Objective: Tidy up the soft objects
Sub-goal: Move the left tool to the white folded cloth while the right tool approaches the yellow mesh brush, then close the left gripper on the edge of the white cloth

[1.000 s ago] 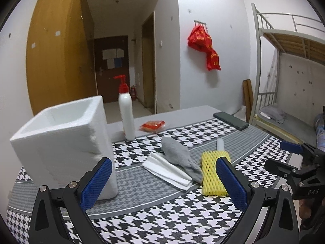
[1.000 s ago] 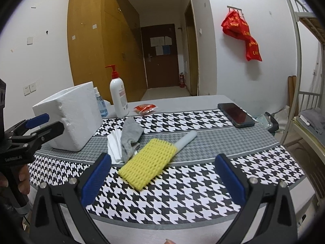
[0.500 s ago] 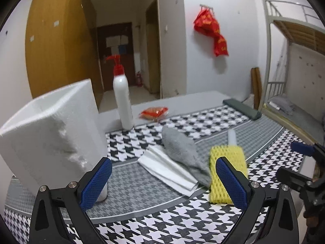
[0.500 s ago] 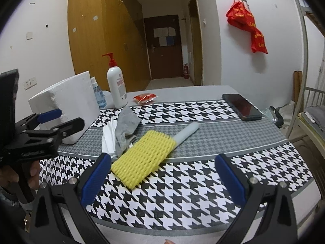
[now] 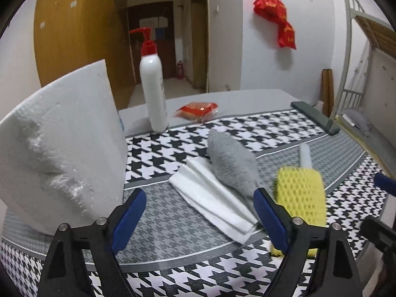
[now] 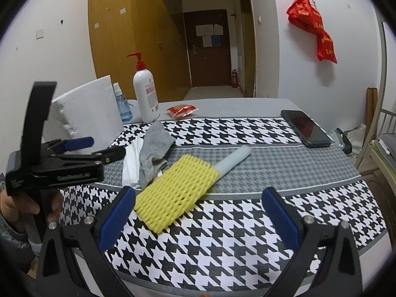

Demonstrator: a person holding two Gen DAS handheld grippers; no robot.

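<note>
Grey sock, limp and crumpled, lies across folded white cloth mid-table beside yellow foam net. Left gripper jaws just narrowing, nothing between them; right gripper wide, empty.

Black left gripper, blue pads, silver screws, grey sleeve.

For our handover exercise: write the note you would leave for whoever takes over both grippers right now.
Left gripper: open, jaws just been closing, nothing between them, aimed at the white cloth.
Right gripper: open, empty, near the yellow foam net.
Grey sock lies across the cloth; all three beside the foam box.
Done: nothing moved yet.
Left: probably collect all three soft items.
</note>
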